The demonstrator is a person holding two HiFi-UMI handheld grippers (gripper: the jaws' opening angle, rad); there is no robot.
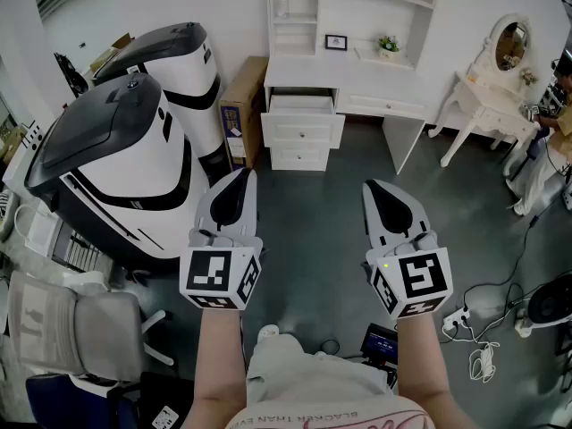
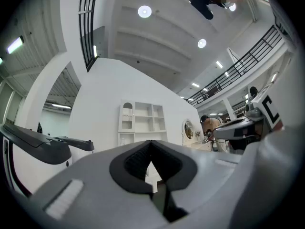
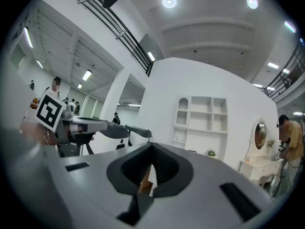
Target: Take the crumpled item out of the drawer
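Observation:
In the head view a white desk (image 1: pixel 357 83) stands ahead against the wall. Its top left drawer (image 1: pixel 301 105) is pulled out, and I cannot make out anything inside from here. No crumpled item shows in any view. My left gripper (image 1: pixel 239 177) and right gripper (image 1: pixel 375 188) are held side by side over the dark floor, well short of the desk, both pointing at it. Both are shut and hold nothing. The left gripper view shows its jaws (image 2: pixel 151 143) closed with the white shelf unit (image 2: pixel 143 123) far beyond. The right gripper view shows its own jaws (image 3: pixel 152 147) likewise closed.
Two large black-and-white machines (image 1: pixel 116 164) fill the left. A cardboard box (image 1: pixel 238 110) leans beside the desk. A white vanity table with an oval mirror (image 1: pixel 496 79) stands at right, with a person (image 1: pixel 559 105) next to it. A grey chair (image 1: pixel 80 329) and floor cables (image 1: pixel 469 320) lie close by.

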